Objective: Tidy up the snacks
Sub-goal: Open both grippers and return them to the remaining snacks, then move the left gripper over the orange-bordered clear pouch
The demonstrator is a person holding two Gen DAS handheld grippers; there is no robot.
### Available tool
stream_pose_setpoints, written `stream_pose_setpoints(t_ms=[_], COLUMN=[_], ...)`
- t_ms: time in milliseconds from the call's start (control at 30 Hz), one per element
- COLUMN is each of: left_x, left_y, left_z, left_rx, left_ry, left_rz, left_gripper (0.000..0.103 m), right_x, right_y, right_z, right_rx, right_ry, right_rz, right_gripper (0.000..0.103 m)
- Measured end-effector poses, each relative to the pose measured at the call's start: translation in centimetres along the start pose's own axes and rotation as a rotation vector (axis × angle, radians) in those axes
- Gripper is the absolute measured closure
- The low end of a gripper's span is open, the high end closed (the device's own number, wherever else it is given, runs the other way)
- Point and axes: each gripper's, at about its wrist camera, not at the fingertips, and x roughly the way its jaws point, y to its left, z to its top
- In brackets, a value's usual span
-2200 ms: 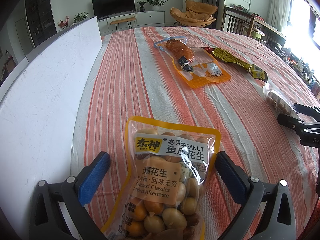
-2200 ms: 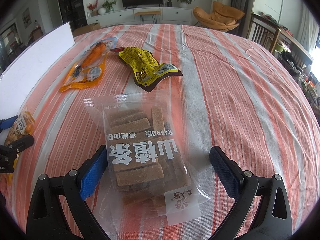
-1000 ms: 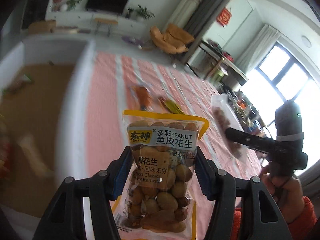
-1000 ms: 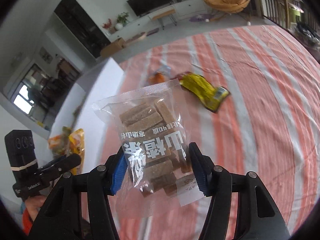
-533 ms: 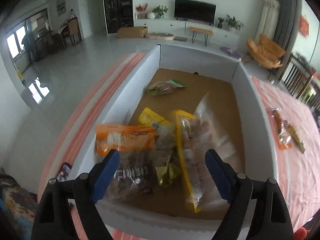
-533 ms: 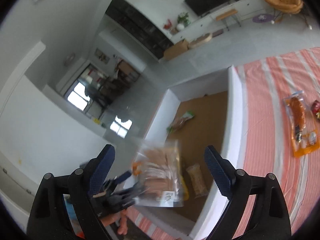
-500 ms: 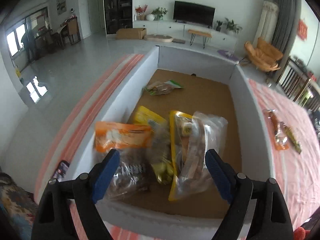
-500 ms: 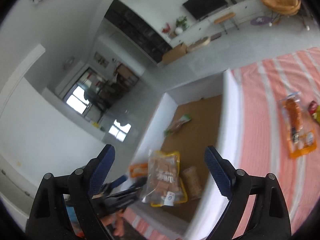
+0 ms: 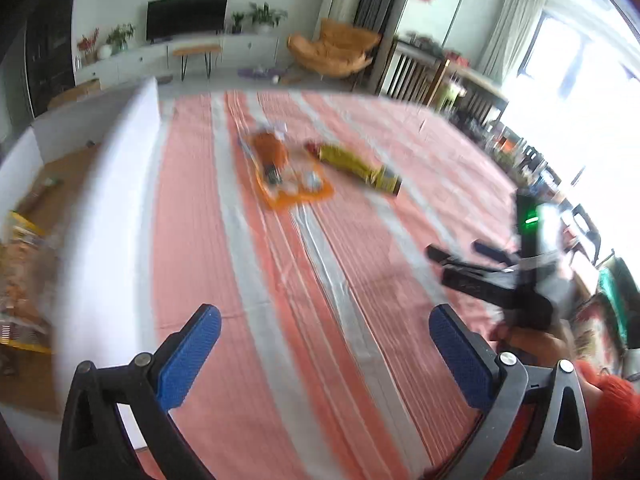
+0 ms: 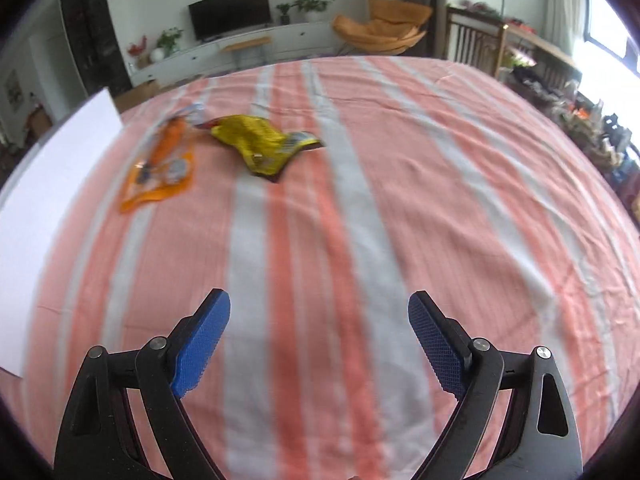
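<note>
Hovering over striped cloth (image 10: 360,220) | L tool (image 9: 324,344) just opened wide, empty | R tool (image 10: 320,336) wide, empty

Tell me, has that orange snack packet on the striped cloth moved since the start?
No. The orange packet lies on the striped cloth just left of the yellow packet, near the white box wall, as before.

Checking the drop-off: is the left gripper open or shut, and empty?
Open and empty. The left gripper, jaws just opened, shows only striped cloth between its blue pads.
</note>
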Motion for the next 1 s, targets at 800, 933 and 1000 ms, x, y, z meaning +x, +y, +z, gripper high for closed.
stream_pose_setpoints(t_ms=[800, 933, 1000], left_x=[12.1, 12.1, 12.1], left_y=[2.4, 2.4, 2.4], left_z=[1.4, 1.4, 1.4], left_rx=[0.019, 0.019, 0.019], left_ry=[0.005, 0.005, 0.006], left_rz=[0.237, 0.236, 0.236], left_gripper=[0.000, 0.000, 0.000], right_x=[0.9, 0.9, 0.9], right_y=[-1.8, -1.8, -1.8], right_z=[-1.0, -1.0, -1.0], right_rx=[0.022, 0.022, 0.022], right_ry=[0.032, 0.033, 0.033], right_rz=[-0.054, -0.055, -0.055], right_gripper=[0.007, 0.007, 0.007])
